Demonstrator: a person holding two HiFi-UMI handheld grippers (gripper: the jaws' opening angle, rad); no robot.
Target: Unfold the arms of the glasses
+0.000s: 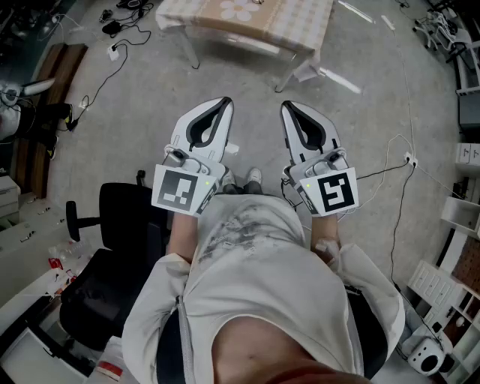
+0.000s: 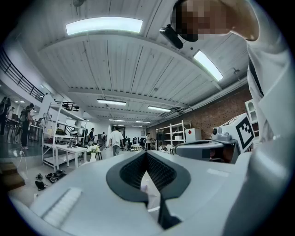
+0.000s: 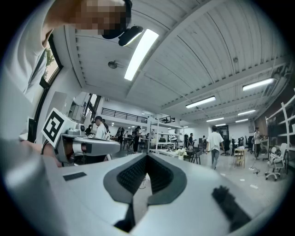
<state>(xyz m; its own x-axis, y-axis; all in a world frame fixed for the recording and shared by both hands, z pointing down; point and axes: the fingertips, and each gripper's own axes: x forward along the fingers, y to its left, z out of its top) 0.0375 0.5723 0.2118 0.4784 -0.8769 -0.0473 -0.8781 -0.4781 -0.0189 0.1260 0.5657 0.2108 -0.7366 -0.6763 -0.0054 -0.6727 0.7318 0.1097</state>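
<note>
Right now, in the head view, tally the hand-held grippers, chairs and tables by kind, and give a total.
White two-jaw grippers with marker cubes: 2, the left gripper and the right gripper, both shut
Black swivel office chair: 1
Table under a checked cloth: 1
Total: 4

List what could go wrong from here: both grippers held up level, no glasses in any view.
1. The left gripper and right gripper both have their jaws together; they would need to open before taking any glasses arm.
2. No glasses show. The table lies ahead, so a walk seems likely, and the white cable on the floor could catch a foot.
</note>
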